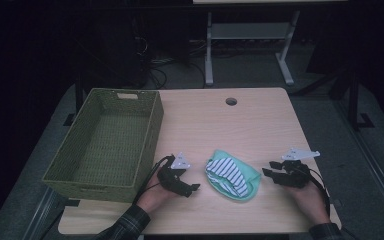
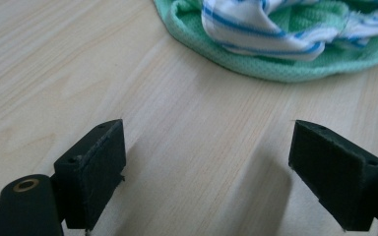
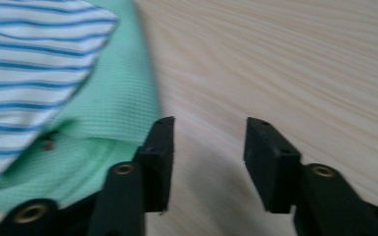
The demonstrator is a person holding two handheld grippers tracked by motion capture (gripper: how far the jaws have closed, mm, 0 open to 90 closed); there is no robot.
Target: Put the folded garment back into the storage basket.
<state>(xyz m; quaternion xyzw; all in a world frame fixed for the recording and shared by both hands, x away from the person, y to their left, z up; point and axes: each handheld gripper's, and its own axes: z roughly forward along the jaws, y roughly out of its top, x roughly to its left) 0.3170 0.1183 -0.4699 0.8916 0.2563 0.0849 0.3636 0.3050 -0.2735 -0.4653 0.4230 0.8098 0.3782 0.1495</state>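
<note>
A folded bundle of green cloth [image 1: 245,177] with a white, blue-striped cloth [image 1: 225,172] on top lies on the table near its front edge. The same striped cloth [image 2: 266,24] on the green cloth [image 2: 275,69] lies beyond my left jaws. My left gripper [image 1: 195,188] rests just left of the bundle, open wide over bare wood [image 2: 206,162]. My right gripper [image 1: 265,171] sits just right of the bundle, its jaws apart with nothing between them [image 3: 207,157]. The green cloth [image 3: 113,113] and the striped cloth [image 3: 34,93] lie to the left of its left jaw.
A green woven basket [image 1: 152,125] stands on the left part of the wooden table [image 1: 220,125]. A round cable hole [image 1: 231,101] is near the far edge. A table frame [image 1: 250,45] stands on the floor behind.
</note>
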